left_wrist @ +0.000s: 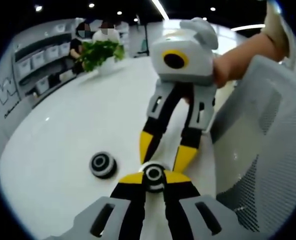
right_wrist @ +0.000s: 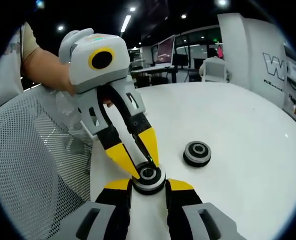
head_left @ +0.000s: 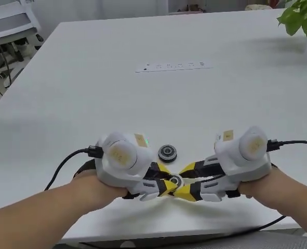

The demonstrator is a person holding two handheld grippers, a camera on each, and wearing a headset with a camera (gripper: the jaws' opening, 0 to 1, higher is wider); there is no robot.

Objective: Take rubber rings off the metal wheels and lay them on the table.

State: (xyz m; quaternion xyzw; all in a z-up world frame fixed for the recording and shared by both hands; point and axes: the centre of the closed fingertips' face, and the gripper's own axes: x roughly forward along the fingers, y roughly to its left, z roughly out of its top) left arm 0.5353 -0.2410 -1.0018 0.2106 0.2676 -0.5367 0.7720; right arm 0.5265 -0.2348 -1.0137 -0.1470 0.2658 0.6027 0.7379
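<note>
A small metal wheel with a black rubber ring is held just above the table's near edge, between both grippers. My left gripper comes in from the left and is shut on the wheel; in the right gripper view the left gripper has its yellow tips pinching the wheel's far rim. From the right, my right gripper is shut on the same wheel, its tips on either side. A second ringed wheel lies flat on the table just beyond.
A white table stretches ahead, with a flush socket strip near its middle. A green plant stands at the far right corner. A mesh chair sits close behind the table's near edge. Cables trail from both grippers.
</note>
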